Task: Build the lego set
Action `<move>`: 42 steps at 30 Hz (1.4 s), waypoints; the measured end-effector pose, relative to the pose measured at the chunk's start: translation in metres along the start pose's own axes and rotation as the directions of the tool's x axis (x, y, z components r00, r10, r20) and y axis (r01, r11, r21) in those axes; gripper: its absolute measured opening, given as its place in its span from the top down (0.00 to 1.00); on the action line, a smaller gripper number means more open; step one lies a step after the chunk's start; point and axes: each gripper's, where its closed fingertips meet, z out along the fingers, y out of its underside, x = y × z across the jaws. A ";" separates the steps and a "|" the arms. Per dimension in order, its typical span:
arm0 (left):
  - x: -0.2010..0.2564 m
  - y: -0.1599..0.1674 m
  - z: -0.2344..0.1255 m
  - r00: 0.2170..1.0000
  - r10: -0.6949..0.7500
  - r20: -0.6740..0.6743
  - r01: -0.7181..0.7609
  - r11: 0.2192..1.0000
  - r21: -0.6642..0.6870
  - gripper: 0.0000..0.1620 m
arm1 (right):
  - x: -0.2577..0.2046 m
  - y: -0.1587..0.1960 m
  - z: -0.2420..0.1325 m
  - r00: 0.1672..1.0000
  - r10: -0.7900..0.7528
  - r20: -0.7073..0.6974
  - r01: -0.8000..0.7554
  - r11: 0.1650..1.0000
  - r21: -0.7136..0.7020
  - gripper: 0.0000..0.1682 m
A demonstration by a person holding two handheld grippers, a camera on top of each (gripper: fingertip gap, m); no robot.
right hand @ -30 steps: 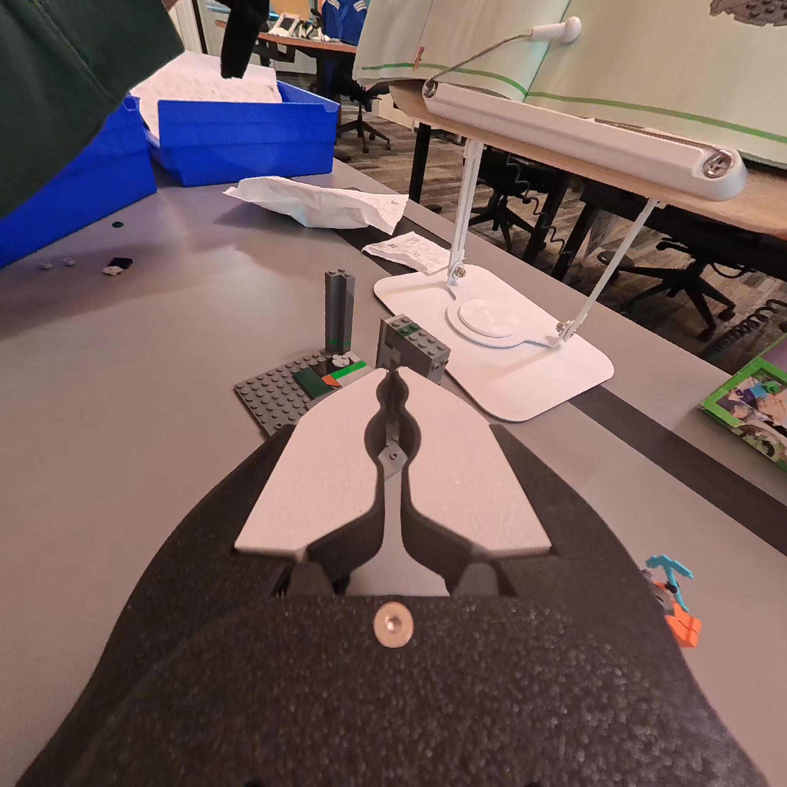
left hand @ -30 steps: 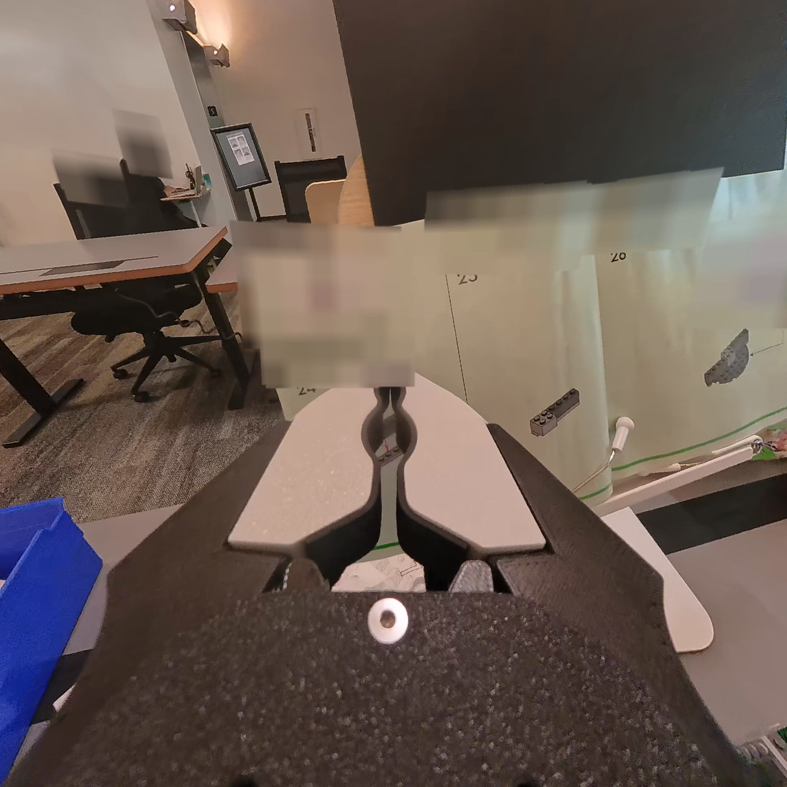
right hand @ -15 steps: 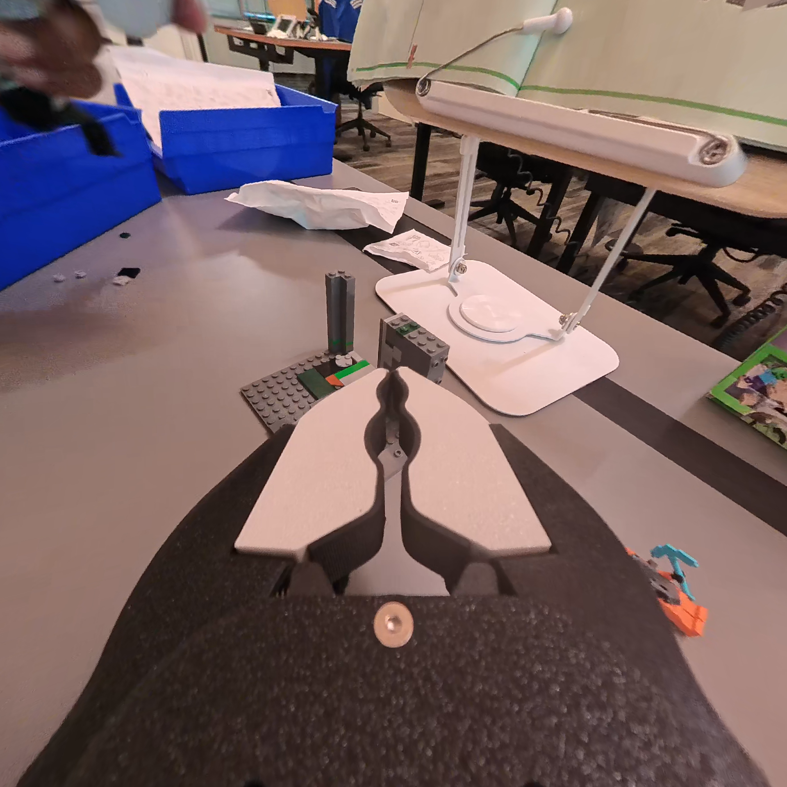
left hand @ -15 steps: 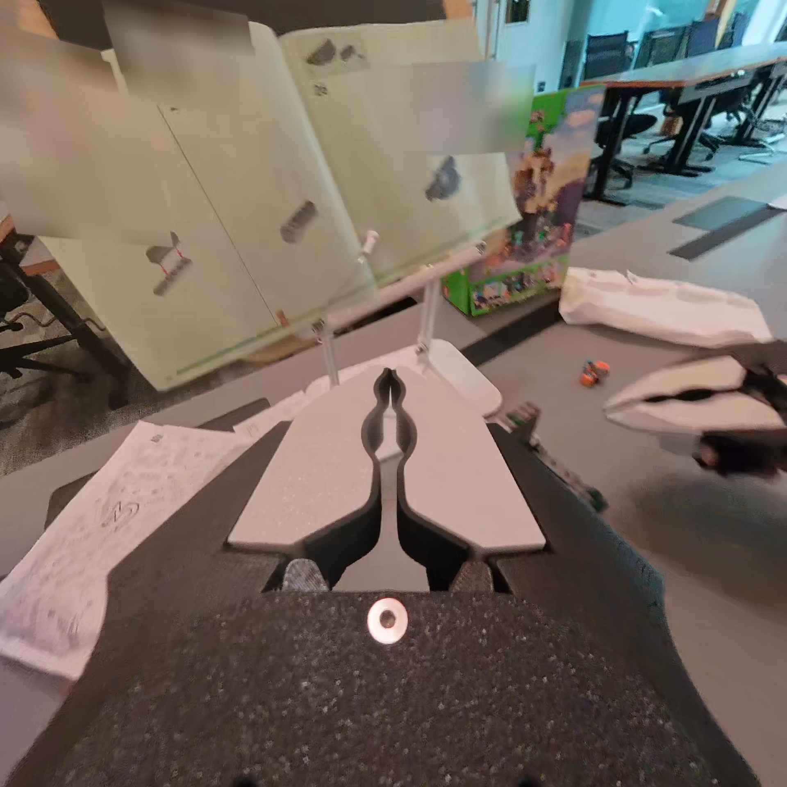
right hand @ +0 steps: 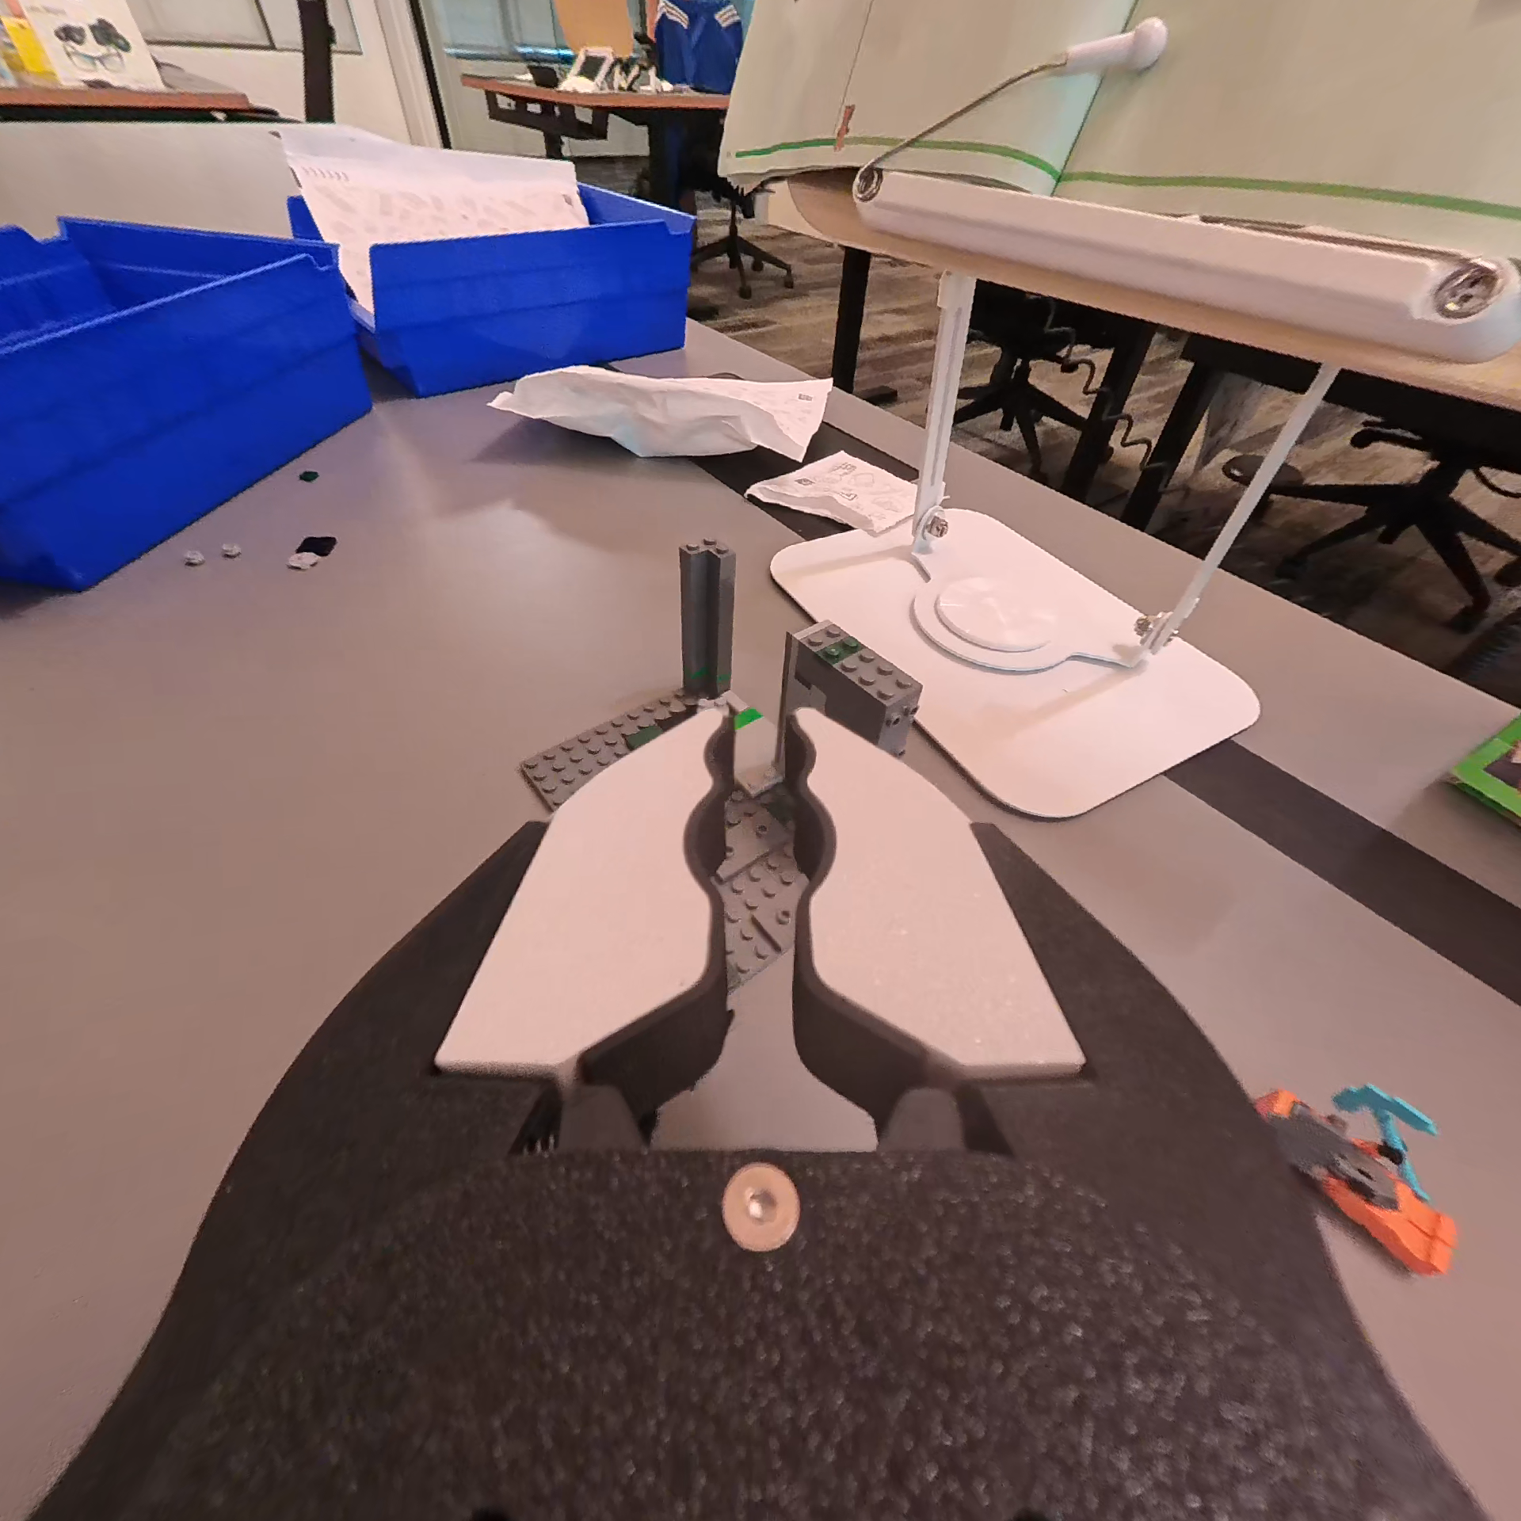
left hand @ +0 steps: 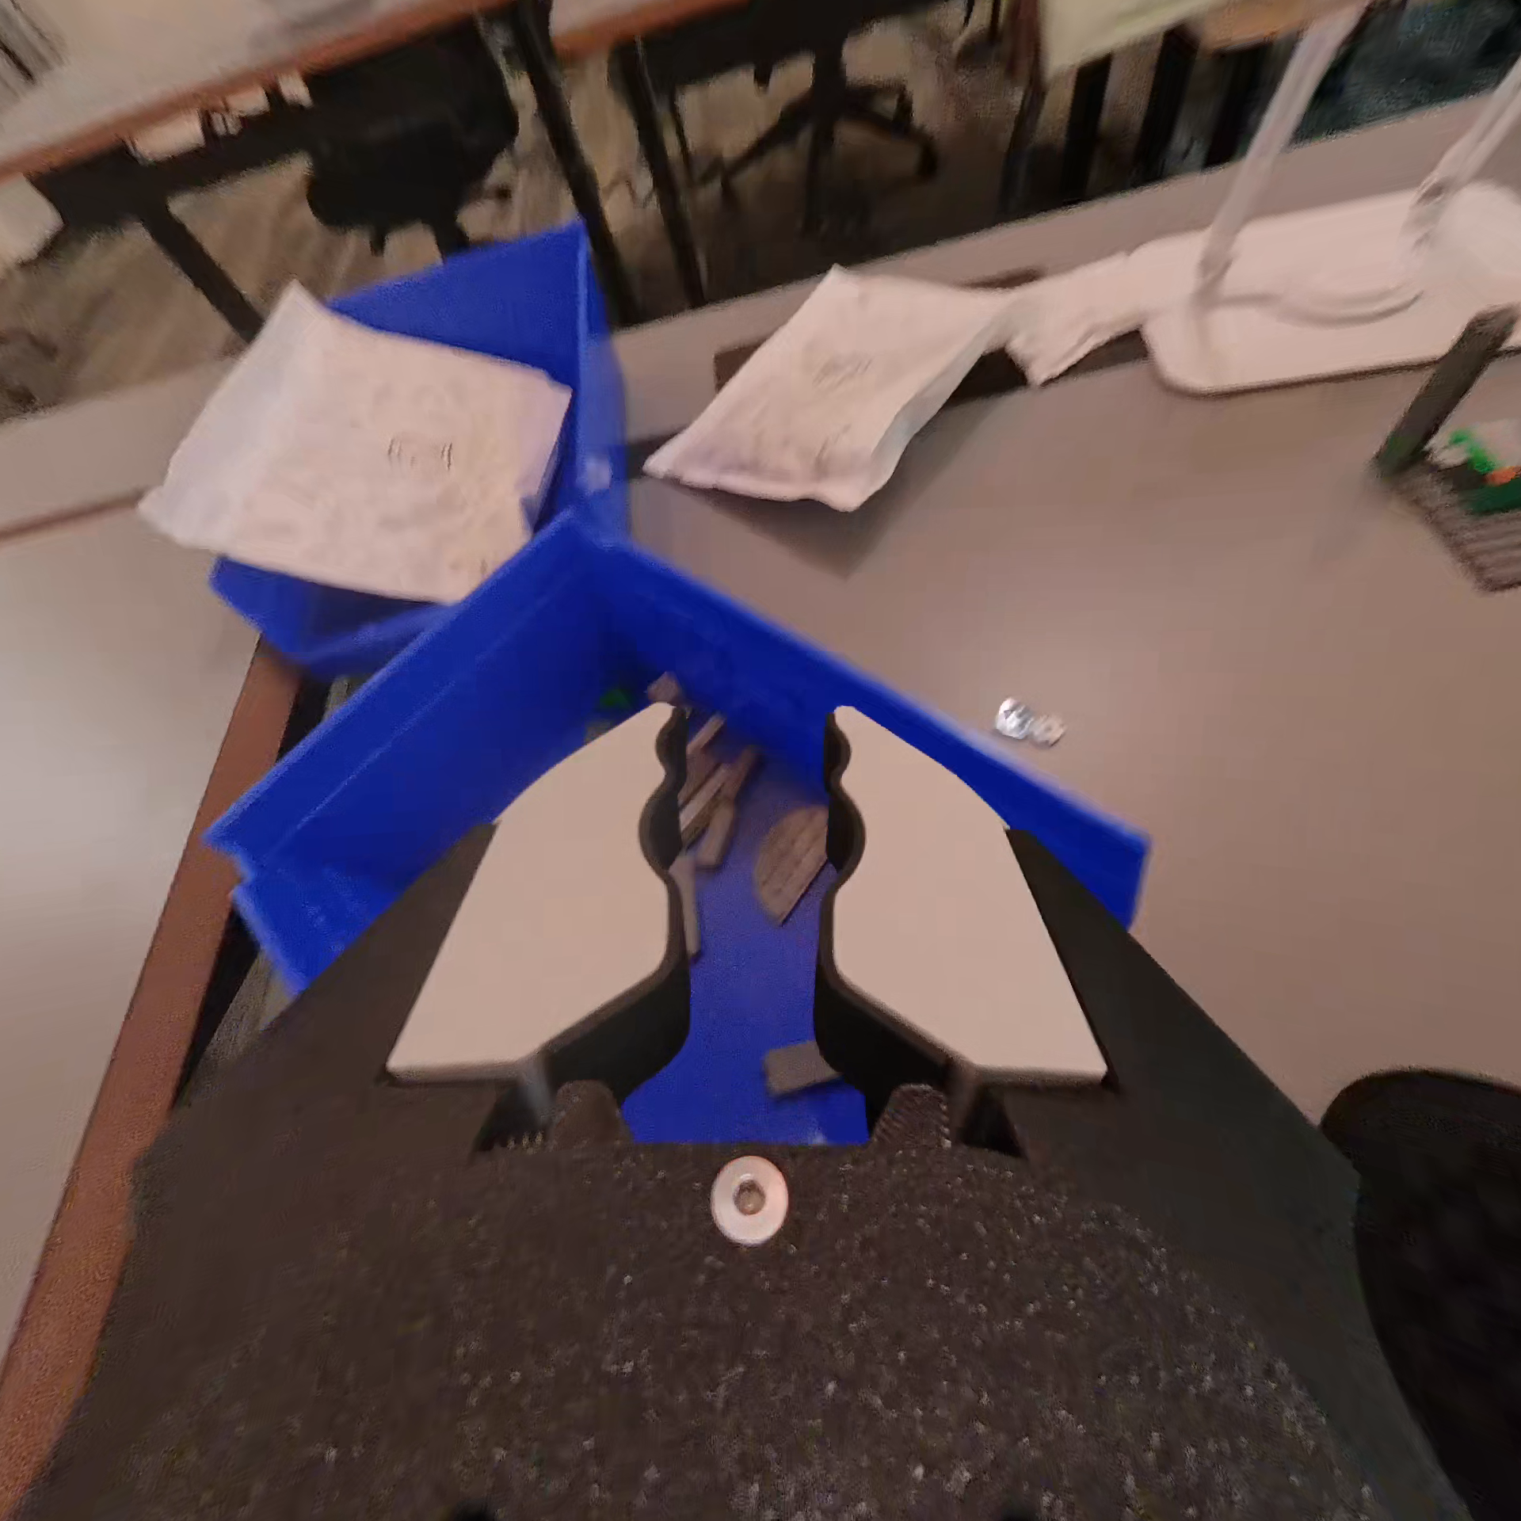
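My left gripper (left hand: 751,724) is open and hangs over a blue bin (left hand: 461,741). Several loose grey lego pieces (left hand: 790,856) lie in the bin between and beyond the fingers. This view is blurred. My right gripper (right hand: 759,728) is open by a narrow gap, low over the grey baseplate (right hand: 593,757) of the build. A tall dark grey pillar (right hand: 706,625) and a grey studded block (right hand: 856,687) stand on the plate just past the fingertips. The build also shows at the right edge of the left wrist view (left hand: 1473,494).
A second blue bin (right hand: 527,288) holds a paper bag. White paper bags (right hand: 658,411) lie on the grey table. A white book stand (right hand: 1070,700) holds the instruction booklet (right hand: 1234,99). An orange and teal figure (right hand: 1358,1185) lies at the right. Tiny pieces (right hand: 304,551) lie near the bins. There is about 45 cm between the tips of the two grippers. From my right tips it is roughly 6 cm to the grey studded block (right hand: 856,687); from my left, 45 cm. The tall dark grey pillar (right hand: 706,625) is about 12 cm from my right fingertips and 40 cm from my left.
My left gripper swung from the booklet down to the blue bin and opened. My right gripper opened a little and stays over the baseplate.
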 end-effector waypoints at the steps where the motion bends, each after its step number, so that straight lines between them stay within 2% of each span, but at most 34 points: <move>1: -0.012 0.010 0.000 1.000 0.000 -0.004 0.000 0.999 -0.040 0.81 | -0.001 0.001 0.001 1.000 0.004 0.006 -0.004 1.000 -0.005 0.93; 4: -0.032 0.033 0.006 0.997 0.035 -0.062 -0.045 0.985 -0.168 0.81 | -0.005 0.005 0.003 1.000 0.009 0.026 -0.008 1.000 -0.017 0.92; 8: -0.018 0.057 0.030 0.960 0.051 -0.276 -0.139 0.940 -0.313 0.81 | -0.010 0.010 0.007 0.999 0.004 0.047 -0.003 0.999 -0.033 0.93; 13: -0.008 0.102 0.075 0.911 0.104 -0.398 -0.309 0.812 -0.495 0.83 | -0.015 0.012 0.007 0.997 -0.014 0.076 0.016 0.999 -0.033 0.94; 16: -0.014 0.121 0.094 0.904 0.148 -0.401 -0.369 0.743 -0.558 0.84 | -0.019 0.009 0.005 0.995 -0.037 0.093 0.039 0.999 -0.017 0.95; 21: -0.017 0.136 0.108 0.903 0.144 -0.404 -0.380 0.704 -0.600 0.84 | -0.021 0.006 0.003 0.993 -0.051 0.102 0.051 0.999 -0.002 0.96; 27: -0.022 0.141 0.116 0.919 0.130 -0.372 -0.347 0.715 -0.607 0.92 | -0.025 0.005 0.003 0.991 -0.069 0.111 0.070 0.998 -0.004 0.96; 29: -0.023 0.140 0.116 0.921 0.152 -0.359 -0.352 0.720 -0.598 0.93 | -0.026 0.003 0.003 0.989 -0.093 0.114 0.094 0.996 -0.009 0.96; 32: -0.016 0.125 0.108 0.920 0.158 -0.358 -0.346 0.758 -0.553 0.93 | -0.026 -0.001 0.000 0.986 -0.125 0.107 0.127 0.992 -0.019 0.98; 36: 0.008 0.062 0.082 0.914 0.222 -0.340 -0.351 0.853 -0.386 0.93 | -0.031 -0.011 -0.007 0.981 -0.144 0.129 0.147 0.989 -0.016 0.98; 39: 0.056 0.013 0.054 0.870 0.301 -0.391 -0.407 0.885 -0.225 0.93 | -0.043 -0.017 -0.011 0.970 -0.179 0.163 0.180 0.984 0.004 0.98; 42: 0.123 -0.012 0.029 0.783 0.345 -0.517 -0.459 0.882 -0.107 0.93 | -0.064 -0.024 -0.016 0.947 -0.232 0.221 0.229 0.973 0.037 0.98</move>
